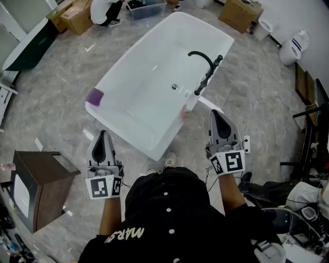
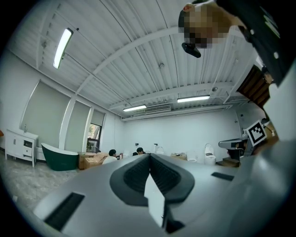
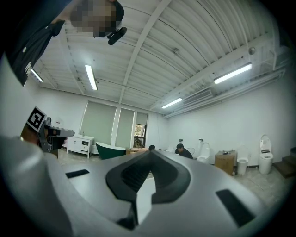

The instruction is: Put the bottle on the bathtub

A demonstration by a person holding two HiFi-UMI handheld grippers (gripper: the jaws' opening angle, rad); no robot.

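Note:
The white bathtub (image 1: 128,110) lies across the floor in front of me, with a black faucet (image 1: 204,64) on its right rim. A pale bottle (image 1: 189,105) with a pinkish base stands on that rim just below the faucet. My left gripper (image 1: 103,135) is held near the tub's near corner, shut and empty. My right gripper (image 1: 216,114) is a short way right of the bottle, apart from it, also shut and empty. Both gripper views look out across the room over the shut jaws: the left gripper (image 2: 149,158) and the right gripper (image 3: 150,155) show nothing between them.
A purple object (image 1: 94,96) sits on the tub's left rim. A brown cabinet (image 1: 43,180) stands at my left. Cardboard boxes (image 1: 239,13), a toilet (image 1: 295,46), a dark green tub (image 1: 25,49) and a crouching person (image 1: 105,10) ring the room. Cables (image 1: 267,92) lie at right.

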